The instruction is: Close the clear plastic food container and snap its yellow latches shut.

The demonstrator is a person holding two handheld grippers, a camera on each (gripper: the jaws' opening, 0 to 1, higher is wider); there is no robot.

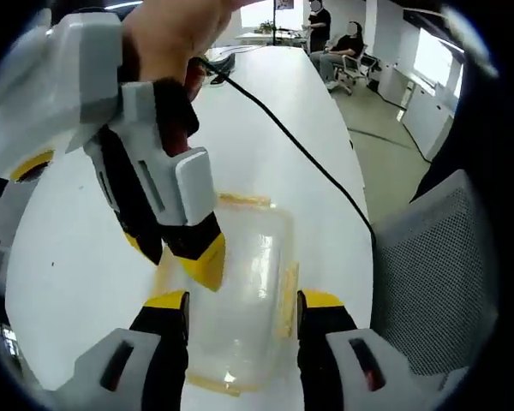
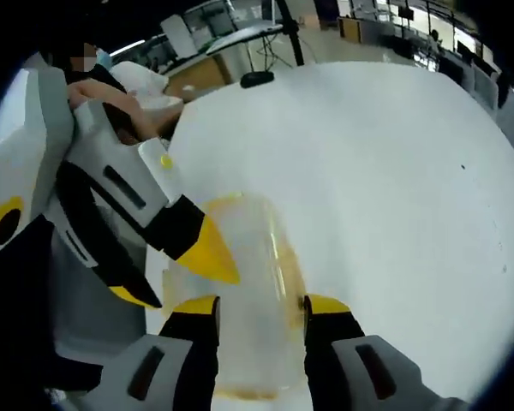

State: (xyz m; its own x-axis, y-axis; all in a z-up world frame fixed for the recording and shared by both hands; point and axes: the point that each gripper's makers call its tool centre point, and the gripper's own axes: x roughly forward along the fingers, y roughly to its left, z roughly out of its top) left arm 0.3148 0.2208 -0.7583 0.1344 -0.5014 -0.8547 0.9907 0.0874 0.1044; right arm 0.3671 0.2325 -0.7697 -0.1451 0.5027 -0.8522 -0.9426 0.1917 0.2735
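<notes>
— Where is the clear plastic food container with yellow latches [image 1: 240, 291] right now?

— It sits on the long white worktop [image 1: 265, 145], near the edge closest to me. In the left gripper view it lies directly ahead of my left tool [image 1: 242, 308], whose yellow-tipped jaws stand apart on either side of its near end. A yellow latch [image 1: 287, 295] runs along its right side, just inside my right-hand jaw.

— And the other tool?

— In that same view my right tool [image 1: 184, 257] comes in from the upper left, held by my hand [image 1: 167, 34], and its yellow tips point down onto the container's left part. Its jaws are apart with nothing between them. Whether the tips actually touch the plastic, I cannot tell.

— What does the right gripper view give?

— The same container [image 2: 240, 282] ahead of my right tool [image 2: 261, 306], jaws spread, one on each side of it. My left tool [image 2: 184, 265] reaches in from the left, one yellow tip over the container's left edge.

— Anything else around?

— A thin black cable [image 1: 300, 145] trails across the worktop, a grey mesh chair [image 1: 437, 282] stands at its right edge, and people sit far off in the office.
</notes>
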